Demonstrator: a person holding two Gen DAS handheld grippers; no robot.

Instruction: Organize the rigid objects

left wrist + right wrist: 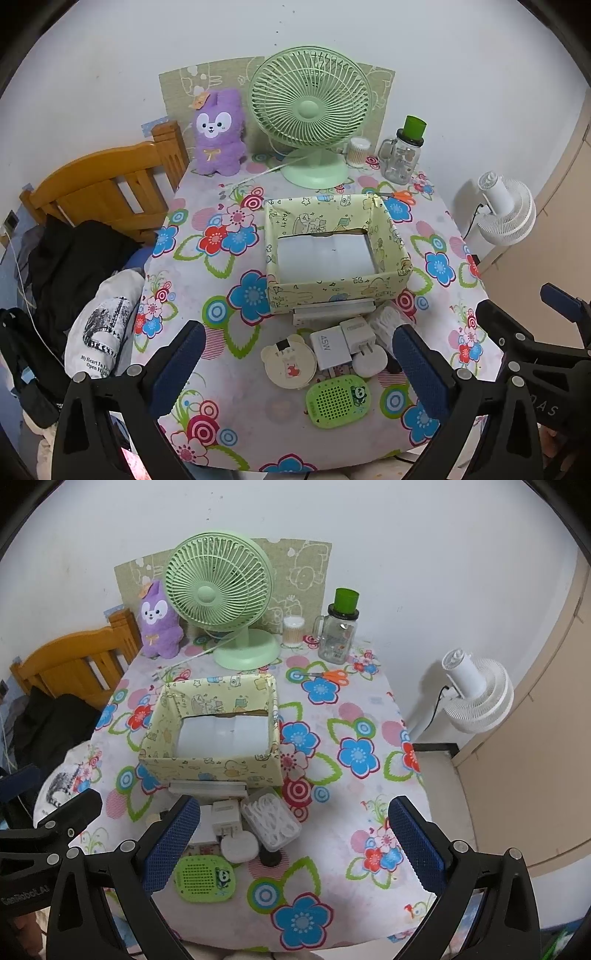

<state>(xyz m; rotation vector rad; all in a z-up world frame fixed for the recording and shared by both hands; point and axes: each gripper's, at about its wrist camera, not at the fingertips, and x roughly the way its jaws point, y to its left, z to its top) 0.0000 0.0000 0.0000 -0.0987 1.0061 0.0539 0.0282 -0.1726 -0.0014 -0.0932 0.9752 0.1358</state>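
A desk cloth [207, 258] printed with blue, red and pink flowers. A pale yellow cartoon-print box [332, 288]. A mint green fan [310, 107], a purple plush rabbit [218, 136], orange-handled scissors [400, 195], and a lime green dotted speaker [338, 400].

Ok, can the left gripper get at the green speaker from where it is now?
Probably yes. The left gripper is open and empty, and the green speaker lies flat on the table at the near edge of the pile, with nothing on top. The round bear case and white charger crowd its far side.
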